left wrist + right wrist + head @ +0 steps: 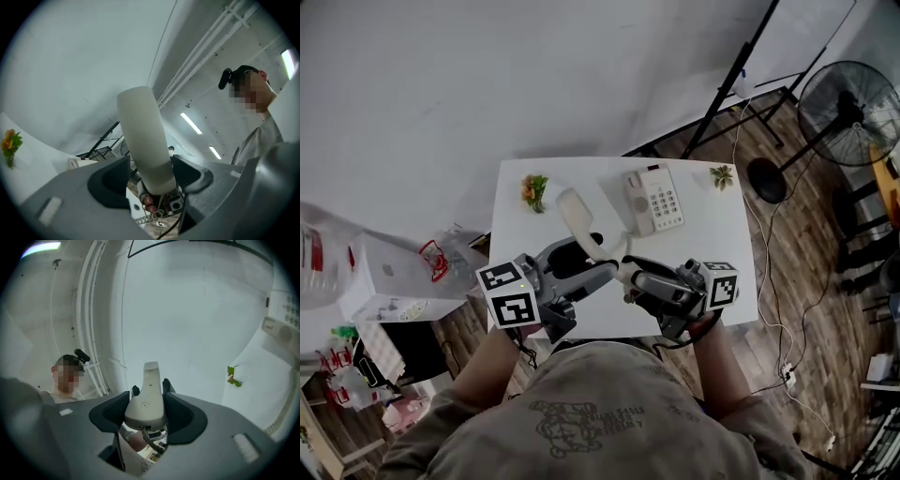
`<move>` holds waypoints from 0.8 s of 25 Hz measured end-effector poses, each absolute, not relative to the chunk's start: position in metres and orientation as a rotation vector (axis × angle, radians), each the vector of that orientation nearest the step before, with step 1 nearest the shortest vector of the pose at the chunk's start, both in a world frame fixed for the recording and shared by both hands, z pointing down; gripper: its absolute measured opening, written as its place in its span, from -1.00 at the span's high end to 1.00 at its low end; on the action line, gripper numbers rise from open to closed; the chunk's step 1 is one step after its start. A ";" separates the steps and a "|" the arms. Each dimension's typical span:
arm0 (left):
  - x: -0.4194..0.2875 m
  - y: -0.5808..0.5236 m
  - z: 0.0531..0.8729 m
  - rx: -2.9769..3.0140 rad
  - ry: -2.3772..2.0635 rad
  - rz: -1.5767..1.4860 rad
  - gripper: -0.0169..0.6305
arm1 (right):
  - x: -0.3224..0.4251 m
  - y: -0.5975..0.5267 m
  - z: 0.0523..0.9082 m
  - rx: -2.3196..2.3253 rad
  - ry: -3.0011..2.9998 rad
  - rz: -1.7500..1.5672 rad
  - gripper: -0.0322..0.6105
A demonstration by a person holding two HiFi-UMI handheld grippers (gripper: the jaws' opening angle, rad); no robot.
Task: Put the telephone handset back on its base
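Note:
The cream telephone handset point(579, 222) is held up over the white table point(722, 239), tilted, its far end towards the back. My left gripper point(600, 268) and my right gripper point(632, 274) both clamp its near end from opposite sides. In the left gripper view the handset point(143, 140) stands up between the dark jaws of the left gripper point(154, 182). In the right gripper view the handset's end point(146, 399) fills the gap of the right gripper point(146, 412). The telephone base point(654, 200) with its keypad lies at the table's back, its cradle bare; the base point(283, 319) also shows at the right edge.
A small orange flower pot point(533, 190) stands at the table's back left, a small green plant point(722, 175) at the back right. A coiled cord point(281, 416) runs from the base. A floor fan point(848, 98) and a stand are at the right, boxes point(394, 281) at the left.

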State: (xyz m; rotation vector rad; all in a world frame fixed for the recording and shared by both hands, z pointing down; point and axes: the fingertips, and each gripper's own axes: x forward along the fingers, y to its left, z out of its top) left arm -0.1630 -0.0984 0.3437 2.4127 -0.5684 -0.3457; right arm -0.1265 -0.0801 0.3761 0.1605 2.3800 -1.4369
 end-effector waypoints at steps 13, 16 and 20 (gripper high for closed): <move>-0.167 -0.100 0.339 2.353 -0.609 -0.458 0.25 | -0.127 -0.091 0.374 -0.030 2.609 -1.185 -0.01; -0.172 -0.103 0.337 2.374 -0.668 -0.449 0.25 | -0.129 -0.098 0.377 -0.139 2.681 -1.134 -0.09; -0.181 -0.109 0.334 2.421 -0.785 -0.402 0.26 | -0.118 -0.111 0.378 -0.369 2.771 -1.002 -0.05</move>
